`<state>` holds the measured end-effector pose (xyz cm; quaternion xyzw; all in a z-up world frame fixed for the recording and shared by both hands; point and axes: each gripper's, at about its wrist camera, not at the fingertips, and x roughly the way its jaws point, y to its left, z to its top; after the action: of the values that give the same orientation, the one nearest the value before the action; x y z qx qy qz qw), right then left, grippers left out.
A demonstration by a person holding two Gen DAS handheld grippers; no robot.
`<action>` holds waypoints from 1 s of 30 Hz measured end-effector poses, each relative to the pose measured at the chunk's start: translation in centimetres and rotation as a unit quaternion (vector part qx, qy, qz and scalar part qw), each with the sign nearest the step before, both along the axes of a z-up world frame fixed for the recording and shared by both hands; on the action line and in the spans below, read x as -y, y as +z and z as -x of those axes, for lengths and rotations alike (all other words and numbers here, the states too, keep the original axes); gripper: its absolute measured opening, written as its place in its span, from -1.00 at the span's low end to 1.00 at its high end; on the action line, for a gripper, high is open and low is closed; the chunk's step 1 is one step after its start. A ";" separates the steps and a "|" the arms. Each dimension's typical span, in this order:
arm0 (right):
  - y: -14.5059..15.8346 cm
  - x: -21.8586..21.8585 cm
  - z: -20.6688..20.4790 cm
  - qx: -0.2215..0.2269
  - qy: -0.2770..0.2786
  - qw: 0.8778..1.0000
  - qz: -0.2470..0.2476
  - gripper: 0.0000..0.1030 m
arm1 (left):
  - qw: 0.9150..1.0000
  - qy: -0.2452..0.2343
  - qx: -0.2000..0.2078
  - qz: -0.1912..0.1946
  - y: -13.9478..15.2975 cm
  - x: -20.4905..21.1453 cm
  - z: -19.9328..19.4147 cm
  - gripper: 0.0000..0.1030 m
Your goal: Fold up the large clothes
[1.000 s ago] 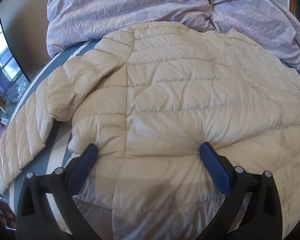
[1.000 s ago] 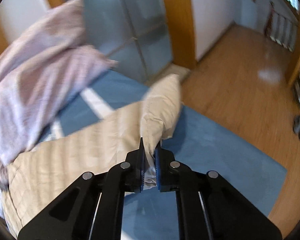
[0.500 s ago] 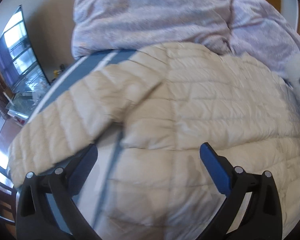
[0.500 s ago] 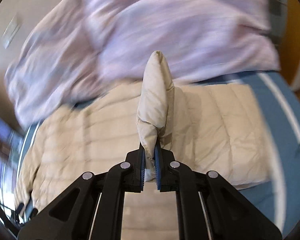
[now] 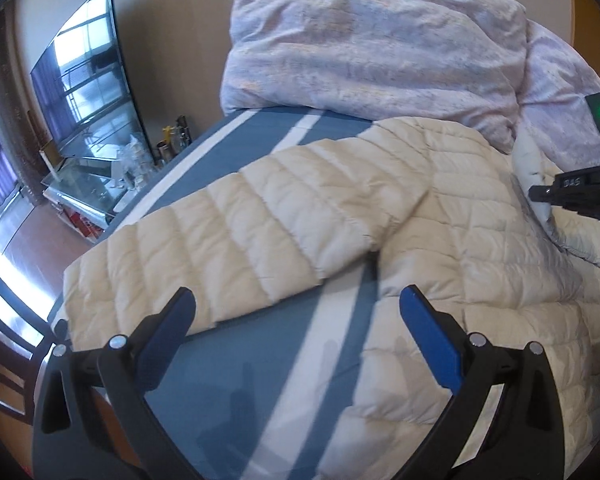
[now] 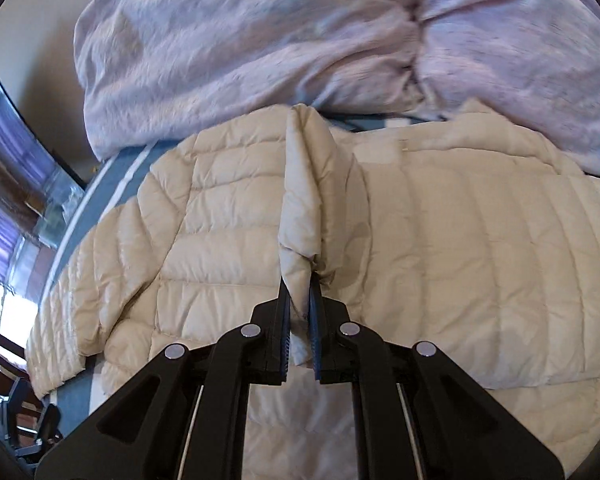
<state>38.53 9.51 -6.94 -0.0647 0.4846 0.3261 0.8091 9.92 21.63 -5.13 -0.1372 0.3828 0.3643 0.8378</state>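
A cream quilted puffer jacket (image 5: 480, 216) lies spread on the blue striped bed (image 5: 260, 380). Its left sleeve (image 5: 236, 236) stretches out to the left, just beyond my left gripper (image 5: 296, 308), which is open and empty above the bed. My right gripper (image 6: 299, 296) is shut on the jacket's right sleeve (image 6: 312, 184) and holds it raised over the jacket's body (image 6: 480, 248). The right gripper also shows at the right edge of the left wrist view (image 5: 580, 192).
A crumpled lilac duvet (image 5: 372, 48) is piled at the head of the bed, also seen in the right wrist view (image 6: 260, 40). A television (image 5: 88, 72) and a glass stand with small items (image 5: 96, 184) are beyond the bed's left edge.
My right gripper has swung the right sleeve from beside the bed in over the jacket's body. My left gripper has moved left off the jacket's body toward the left sleeve.
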 end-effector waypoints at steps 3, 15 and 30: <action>-0.6 -0.7 0.5 -0.008 0.022 1.000 0.012 -0.57 | 1.000 0.005 0.005 -0.001 0.1 -0.4 0.8 0.96; 0.8 4.9 -2.3 0.059 -0.079 0.995 0.016 0.09 | 0.998 0.065 -0.011 0.010 -1.3 -3.7 4.0 0.96; -4.2 1.8 -1.3 0.104 -0.077 0.988 0.079 0.79 | 0.994 0.104 -0.011 0.022 -1.2 -7.6 7.8 0.96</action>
<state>39.88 7.74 -11.18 -0.1248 0.4260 0.2153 0.8698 2.09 29.19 -6.35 -0.1903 0.3839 0.4425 0.7877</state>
